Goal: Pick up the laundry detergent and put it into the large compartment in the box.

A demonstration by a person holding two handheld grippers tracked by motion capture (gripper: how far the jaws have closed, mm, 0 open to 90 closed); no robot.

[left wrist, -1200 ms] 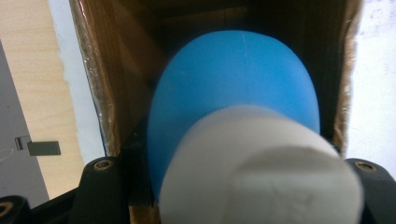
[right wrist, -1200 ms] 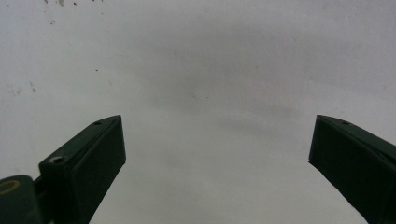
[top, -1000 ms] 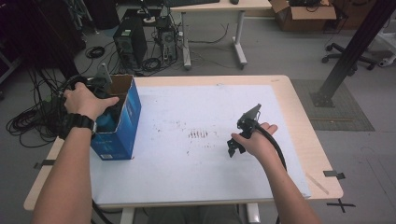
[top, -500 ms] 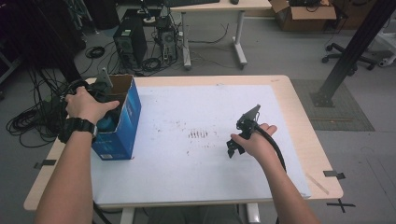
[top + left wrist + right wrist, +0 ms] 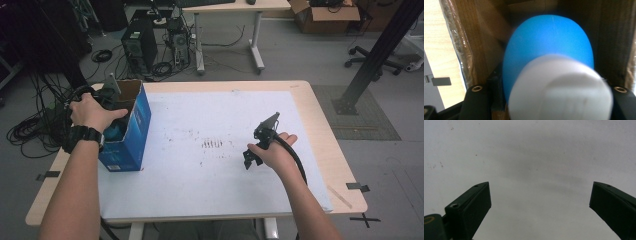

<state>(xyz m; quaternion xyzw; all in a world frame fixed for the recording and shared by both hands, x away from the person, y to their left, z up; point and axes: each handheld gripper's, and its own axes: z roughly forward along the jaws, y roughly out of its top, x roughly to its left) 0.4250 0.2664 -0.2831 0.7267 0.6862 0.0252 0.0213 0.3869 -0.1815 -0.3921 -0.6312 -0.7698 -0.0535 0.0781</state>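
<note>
Inside box (image 5: 131, 134): bottle (image 5: 554, 75) between gripper (image 5: 549, 105) jaws

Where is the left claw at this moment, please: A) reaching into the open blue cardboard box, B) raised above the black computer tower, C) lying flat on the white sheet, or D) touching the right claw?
A: the left claw sits inside the blue cardboard box, around a blue object.

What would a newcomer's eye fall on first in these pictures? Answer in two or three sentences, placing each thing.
The blue cardboard box at the table's left edge stands out, with the left gripper reaching down into its open top. Inside it, the left gripper view shows a blue, egg-shaped object with a white end between the jaws. Over the stained white sheet at centre-right, the right gripper hangs with jaws wide apart.
</note>
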